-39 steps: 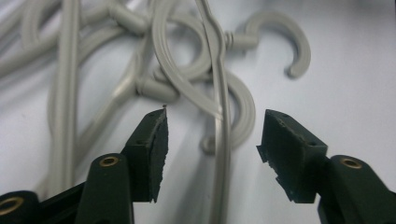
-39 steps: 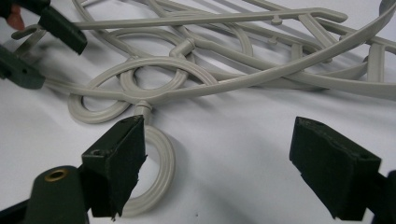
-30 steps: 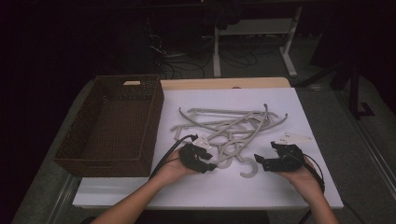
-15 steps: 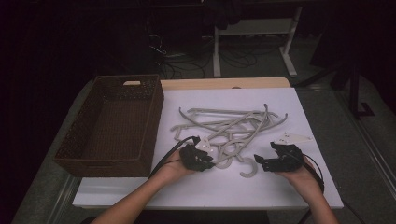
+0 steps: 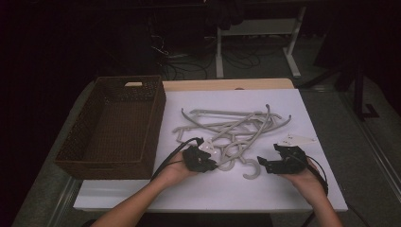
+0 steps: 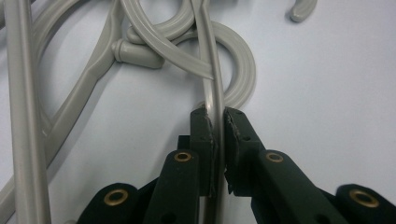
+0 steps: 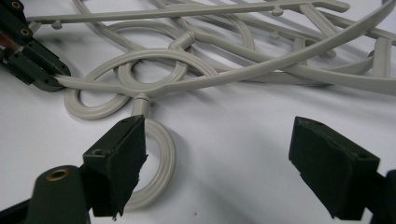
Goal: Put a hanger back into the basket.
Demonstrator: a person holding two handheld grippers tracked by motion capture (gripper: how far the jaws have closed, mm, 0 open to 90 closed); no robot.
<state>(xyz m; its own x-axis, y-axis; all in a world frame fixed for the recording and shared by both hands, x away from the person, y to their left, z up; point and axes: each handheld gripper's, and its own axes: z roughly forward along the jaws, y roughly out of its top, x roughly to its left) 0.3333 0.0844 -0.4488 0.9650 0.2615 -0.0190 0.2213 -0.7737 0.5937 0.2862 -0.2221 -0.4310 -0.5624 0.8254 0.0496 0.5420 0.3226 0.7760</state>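
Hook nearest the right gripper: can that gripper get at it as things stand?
Probably yes. The right gripper sits open beside the hook, which lies flat on the white table; nothing lies between them.

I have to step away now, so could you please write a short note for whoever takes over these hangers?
Left hand-held gripper: shut on a thin arm of one grey hanger at the near edge of the tangled pile.
Right hand-held gripper: open, empty, by a hanger hook.
Hangers all lie on the white table; the wicker basket holds none.
Left: free each hanger, probably into the basket.
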